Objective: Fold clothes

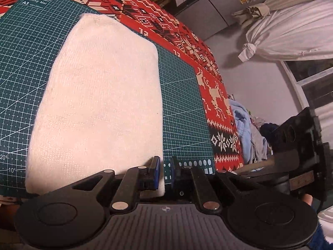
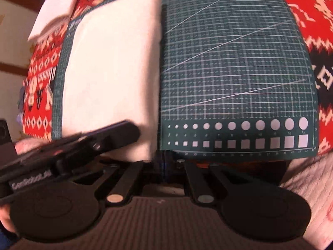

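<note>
A white folded cloth [image 1: 100,108] lies flat on the green cutting mat [image 1: 183,112]. My left gripper [image 1: 165,173] sits low at the cloth's near right corner. Its blue-padded fingers [image 1: 156,171] stand a narrow gap apart, with the cloth's edge and bare mat showing between them. In the right wrist view the same cloth [image 2: 112,70] covers the mat's left half [image 2: 239,73]. My right gripper [image 2: 164,162] is at the mat's near edge by the cloth's corner, its fingertips lost in shadow and blur. The left gripper's black body [image 2: 83,143] lies over the cloth's near edge.
A red patterned tablecloth [image 1: 216,104] covers the table under the mat. Another white folded piece [image 2: 56,10] rests at the far left. Piled clothes [image 1: 247,133] and a tied white bundle [image 1: 291,33] lie beyond the table's right edge. A hand [image 2: 8,218] holds the handle.
</note>
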Demonstrator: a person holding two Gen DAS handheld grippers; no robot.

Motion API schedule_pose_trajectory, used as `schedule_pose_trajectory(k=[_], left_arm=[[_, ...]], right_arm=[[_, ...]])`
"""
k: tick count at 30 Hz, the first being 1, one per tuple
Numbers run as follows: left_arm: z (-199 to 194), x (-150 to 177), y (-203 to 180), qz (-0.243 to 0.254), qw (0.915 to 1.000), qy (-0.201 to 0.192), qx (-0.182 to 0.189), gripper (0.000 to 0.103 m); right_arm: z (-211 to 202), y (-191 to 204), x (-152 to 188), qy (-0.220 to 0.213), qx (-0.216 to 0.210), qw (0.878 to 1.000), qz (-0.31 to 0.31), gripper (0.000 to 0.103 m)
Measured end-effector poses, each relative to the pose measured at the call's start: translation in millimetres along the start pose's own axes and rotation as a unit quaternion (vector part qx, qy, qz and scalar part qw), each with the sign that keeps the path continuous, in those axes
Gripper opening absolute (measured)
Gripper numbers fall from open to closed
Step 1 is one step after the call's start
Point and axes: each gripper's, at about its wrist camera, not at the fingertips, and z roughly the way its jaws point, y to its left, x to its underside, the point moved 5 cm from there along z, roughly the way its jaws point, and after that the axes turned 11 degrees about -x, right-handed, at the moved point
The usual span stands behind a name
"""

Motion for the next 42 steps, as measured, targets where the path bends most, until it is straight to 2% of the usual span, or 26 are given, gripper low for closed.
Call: schedule_pose_trajectory(k=[5,10,12,15,17,20,23,26,30,32,34,37,42], left_arm=[[-6,1,4,-0.012,0.9999,-0.002,0.008,0.013],[-17,-1,11,-0.028,0.9994,-0.013,0.018,0.014],[-21,-3,14,-0.034,0.9991,-0.02,0.017,0.015],[-27,-5,22,-0.044,0.9985,-0.029,0.014,0.018],[-30,-6,27,-0.052,0.998,-0.035,0.011,0.02],[-34,-5,33,-0.062,0.9973,-0.039,0.009,0.022],[-36,-4,36,-0.067,0.9968,-0.043,0.008,0.023],[-36,-4,37,-0.07,0.9966,-0.044,0.005,0.023],[-34,-4,39,-0.071,0.9966,-0.041,0.005,0.023],[-33,-4,39,-0.07,0.9967,-0.041,0.008,0.023],[-32,-3,40,-0.071,0.9966,-0.04,0.01,0.023],[-30,-3,41,-0.073,0.9965,-0.038,0.013,0.023],[-25,0,40,-0.07,0.9969,-0.03,0.018,0.023]], right_arm=[[-7,0,11,-0.024,-0.036,0.999,-0.002,0.004],[-15,4,47,-0.07,-0.023,0.995,-0.068,0.01],[-15,13,66,-0.106,0.017,0.985,-0.137,0.012],[-16,28,94,-0.157,0.076,0.956,-0.236,0.02],[-13,37,103,-0.172,0.078,0.945,-0.266,0.021],[-10,41,103,-0.193,0.091,0.938,-0.273,0.024],[-9,43,99,-0.208,0.085,0.936,-0.27,0.03],[-5,43,92,-0.217,0.089,0.936,-0.261,0.029],[3,41,84,-0.221,0.1,0.937,-0.25,0.014],[3,43,85,-0.234,0.113,0.93,-0.26,0.008],[3,47,85,-0.256,0.144,0.915,-0.276,0.007],[4,45,82,-0.257,0.147,0.918,-0.263,0.008],[7,46,90,-0.248,0.155,0.913,-0.284,0.006]])
